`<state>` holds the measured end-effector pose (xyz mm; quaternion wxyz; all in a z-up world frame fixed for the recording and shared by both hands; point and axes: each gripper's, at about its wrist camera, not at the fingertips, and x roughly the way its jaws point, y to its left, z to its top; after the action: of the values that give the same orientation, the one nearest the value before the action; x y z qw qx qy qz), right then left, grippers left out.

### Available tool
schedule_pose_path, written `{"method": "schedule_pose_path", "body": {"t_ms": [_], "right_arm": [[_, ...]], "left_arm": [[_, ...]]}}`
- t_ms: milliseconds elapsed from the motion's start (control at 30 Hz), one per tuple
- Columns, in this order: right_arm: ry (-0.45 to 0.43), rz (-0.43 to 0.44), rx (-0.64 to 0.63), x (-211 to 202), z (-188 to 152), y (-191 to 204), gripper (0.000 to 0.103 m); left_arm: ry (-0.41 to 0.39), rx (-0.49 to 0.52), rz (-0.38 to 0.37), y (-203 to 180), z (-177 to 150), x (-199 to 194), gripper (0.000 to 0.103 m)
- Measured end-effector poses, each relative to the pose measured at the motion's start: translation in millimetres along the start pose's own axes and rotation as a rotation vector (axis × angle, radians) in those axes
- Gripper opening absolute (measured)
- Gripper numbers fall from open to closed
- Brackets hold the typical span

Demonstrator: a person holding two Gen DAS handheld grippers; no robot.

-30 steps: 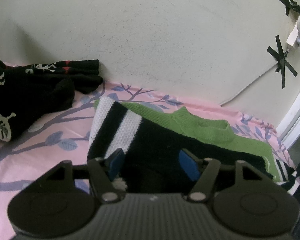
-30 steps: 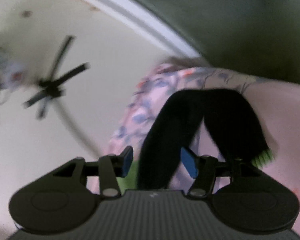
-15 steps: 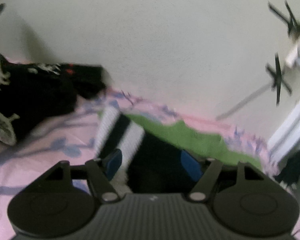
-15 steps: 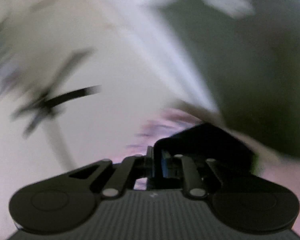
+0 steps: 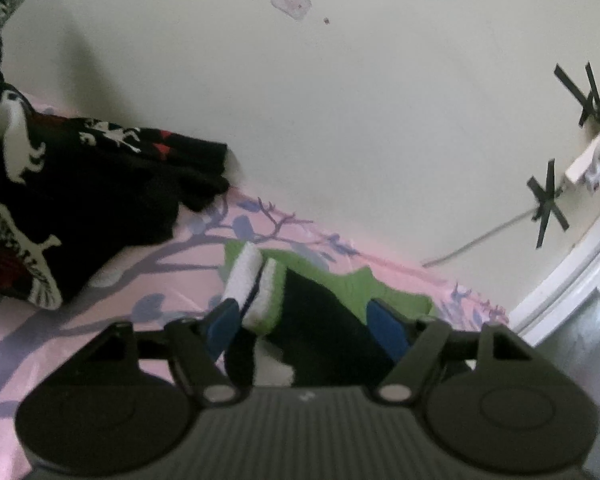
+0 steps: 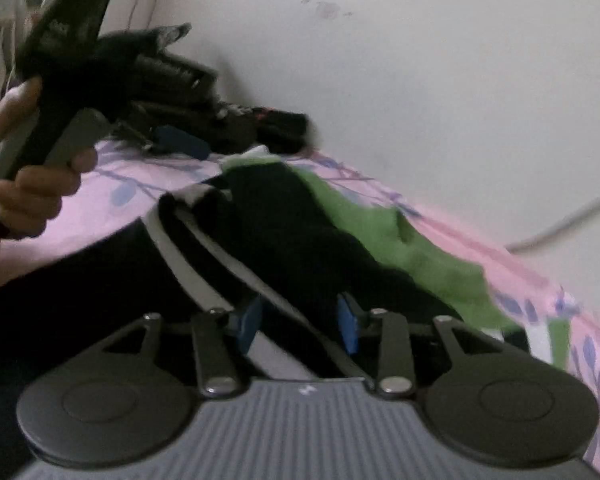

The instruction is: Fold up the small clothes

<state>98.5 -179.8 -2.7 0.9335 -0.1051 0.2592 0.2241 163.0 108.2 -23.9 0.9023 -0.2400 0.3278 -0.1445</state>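
A small knit sweater, green (image 5: 352, 288) with black and white stripes, lies on the pink bed sheet (image 5: 100, 300). Its black sleeve with a white cuff (image 5: 252, 280) is folded over the body. My left gripper (image 5: 306, 322) is open, low over the black part, with nothing between its blue pads. In the right wrist view the sweater (image 6: 400, 236) lies across the bed and a black sleeve with white stripes (image 6: 204, 264) runs under my right gripper (image 6: 298, 322), which is open. The left gripper (image 6: 100, 92) shows there at upper left, held by a hand.
A pile of black clothes with white and red prints (image 5: 60, 184) lies at the left against the cream wall (image 5: 340, 120). Black tape crosses and a white plug with cable (image 5: 580, 160) are on the wall at right. A white door frame (image 5: 572, 276) stands at far right.
My right gripper, shut on black cloth half a second ago, has swung left over the sweater and opened. The left gripper tilted up slightly and stays open.
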Motion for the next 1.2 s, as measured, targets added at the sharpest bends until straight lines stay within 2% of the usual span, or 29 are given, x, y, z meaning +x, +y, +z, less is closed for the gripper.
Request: {"method": "schedule_pose_path", "body": {"t_ms": [33, 100, 133, 200, 267, 367, 400, 467, 500, 567, 600, 700, 733, 767, 833, 867, 967, 1000, 1033, 1100, 1133, 1200], "right_arm": [[-0.045, -0.012, 0.117, -14.0, -0.2, -24.7, 0.043], [-0.125, -0.075, 0.378, -42.2, -7.1, -82.3, 0.047], [-0.136, -0.123, 0.480, -47.4, -10.8, -106.4, 0.049], [-0.113, -0.221, 0.619, -51.8, -26.7, -142.2, 0.051], [-0.067, -0.237, 0.681, -44.3, -36.4, -162.2, 0.052], [0.018, -0.144, 0.705, -25.1, -44.7, -164.1, 0.057], [0.063, -0.141, 0.678, -14.9, -45.2, -159.6, 0.055], [0.096, -0.175, 0.620, -0.5, -43.8, -155.4, 0.000], [0.069, -0.202, 0.624, -1.0, -44.8, -159.3, 0.000], [0.026, -0.285, 0.657, -4.6, -47.5, -171.3, 0.000], [0.031, -0.295, 0.662, -3.5, -48.3, -175.5, 0.000], [0.057, -0.335, 0.562, -5.3, -44.1, -159.5, 0.000], [0.043, -0.345, 0.539, -8.2, -39.3, -155.2, 0.019], [0.016, -0.349, 0.533, -16.7, -37.1, -149.1, 0.043], [-0.035, -0.317, 0.543, -31.1, -37.0, -138.2, 0.048], [-0.031, -0.294, 0.553, -39.9, -40.3, -132.2, 0.051], [0.070, -0.290, 0.541, -43.5, -60.8, -117.6, 0.050], [0.095, -0.320, 0.530, -50.4, -70.2, -113.6, 0.048], [0.121, -0.361, 0.527, -55.1, -80.4, -112.2, 0.041], [0.099, -0.329, 0.594, -80.1, -100.5, -113.6, 0.037], [0.095, -0.310, 0.630, -92.4, -105.2, -112.4, 0.033], [0.044, -0.301, 0.646, -121.6, -108.5, -101.3, 0.034]], "left_arm": [[0.006, 0.005, 0.000, -1.8, -1.2, 2.1, 0.072], [0.013, 0.016, 0.004, -4.5, -4.4, 2.9, 0.071], [0.014, 0.021, 0.011, -5.9, -5.9, 4.2, 0.069], [0.022, 0.032, 0.026, -7.9, -9.2, 7.4, 0.069], [0.030, 0.043, 0.035, -8.9, -11.8, 9.7, 0.069], [0.032, 0.061, 0.051, -10.7, -14.0, 11.2, 0.065], [0.034, 0.064, 0.057, -10.9, -14.5, 12.1, 0.058], [0.046, 0.070, 0.079, -10.8, -15.3, 16.4, 0.034], [0.064, 0.080, 0.105, -10.6, -15.9, 20.4, 0.016], [0.073, 0.097, 0.114, -10.6, -17.7, 24.6, 0.016], [0.075, 0.102, 0.118, -11.7, -17.9, 25.2, 0.016], [0.068, 0.143, 0.145, -17.0, -20.4, 26.1, 0.019], [0.068, 0.145, 0.147, -17.3, -20.5, 26.0, 0.020], [0.068, 0.145, 0.144, -17.0, -20.3, 25.8, 0.020], [0.069, 0.141, 0.139, -16.2, -19.4, 25.1, 0.023], [0.069, 0.139, 0.137, -15.9, -18.9, 24.6, 0.024], [0.065, 0.140, 0.144, -17.7, -18.0, 20.3, 0.031], [0.055, 0.146, 0.154, -19.3, -17.7, 17.0, 0.036], [0.045, 0.147, 0.166, -21.1, -17.1, 12.9, 0.038], [0.041, 0.126, 0.178, -24.0, -14.7, 0.7, 0.038], [0.042, 0.112, 0.164, -26.5, -14.6, -10.2, 0.038], [0.037, 0.118, 0.126, -33.1, -19.1, -36.0, 0.041]]}}
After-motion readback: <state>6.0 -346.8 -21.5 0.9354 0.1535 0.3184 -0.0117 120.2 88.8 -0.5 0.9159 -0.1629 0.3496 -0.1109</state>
